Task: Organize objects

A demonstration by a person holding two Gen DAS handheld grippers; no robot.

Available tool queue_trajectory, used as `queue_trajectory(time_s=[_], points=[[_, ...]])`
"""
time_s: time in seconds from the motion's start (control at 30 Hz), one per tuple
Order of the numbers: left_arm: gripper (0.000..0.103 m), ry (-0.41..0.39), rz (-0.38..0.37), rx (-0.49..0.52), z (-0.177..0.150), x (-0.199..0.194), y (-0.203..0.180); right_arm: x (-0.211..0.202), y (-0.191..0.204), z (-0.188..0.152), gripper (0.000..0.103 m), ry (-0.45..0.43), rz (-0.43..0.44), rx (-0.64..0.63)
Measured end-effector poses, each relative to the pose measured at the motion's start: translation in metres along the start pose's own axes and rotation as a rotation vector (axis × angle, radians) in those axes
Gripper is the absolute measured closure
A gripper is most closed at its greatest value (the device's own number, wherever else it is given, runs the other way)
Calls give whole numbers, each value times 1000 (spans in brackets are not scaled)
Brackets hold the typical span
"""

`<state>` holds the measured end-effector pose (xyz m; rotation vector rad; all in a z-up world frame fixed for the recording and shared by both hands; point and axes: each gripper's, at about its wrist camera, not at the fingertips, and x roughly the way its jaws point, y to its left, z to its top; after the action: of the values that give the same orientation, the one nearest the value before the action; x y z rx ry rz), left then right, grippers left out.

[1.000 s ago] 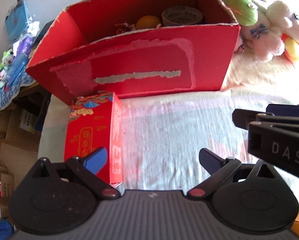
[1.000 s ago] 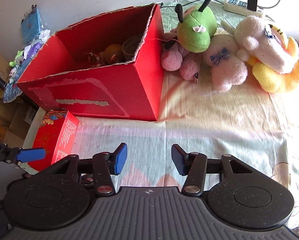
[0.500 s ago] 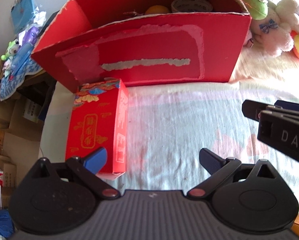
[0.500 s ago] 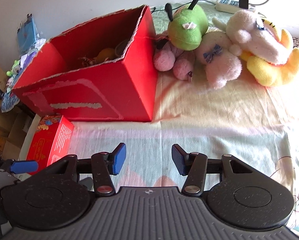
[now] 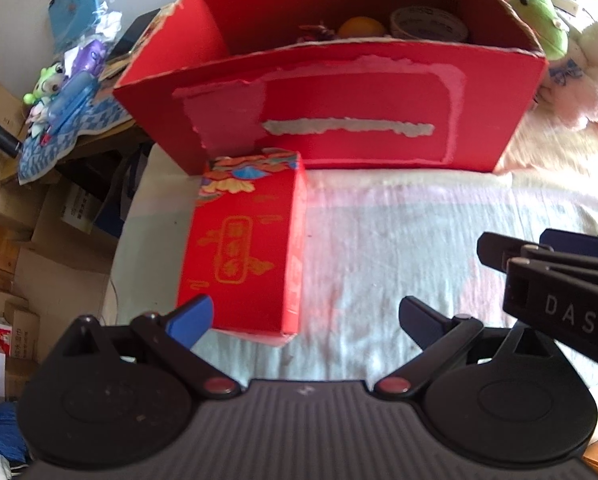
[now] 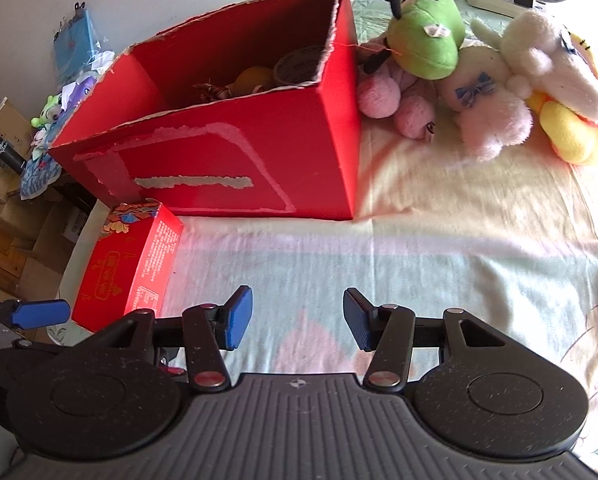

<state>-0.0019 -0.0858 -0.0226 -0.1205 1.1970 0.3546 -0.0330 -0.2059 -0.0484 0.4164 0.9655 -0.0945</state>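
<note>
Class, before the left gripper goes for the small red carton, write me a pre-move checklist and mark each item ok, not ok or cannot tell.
1. Left gripper open: ok.
2. Small red carton between the fingers: not ok, it sits left of centre.
3. Carton lying flat on the bedsheet: ok.
4. Room in the big red box: ok, tape roll and orange leave space.
5. Right gripper clear and empty: ok.
</note>
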Motion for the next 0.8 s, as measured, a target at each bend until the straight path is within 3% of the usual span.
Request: queue_trajectory(time_s=[0.8], points=[[4, -39, -95, -21, 20, 17, 60, 20, 52, 23, 49, 4, 4, 61]])
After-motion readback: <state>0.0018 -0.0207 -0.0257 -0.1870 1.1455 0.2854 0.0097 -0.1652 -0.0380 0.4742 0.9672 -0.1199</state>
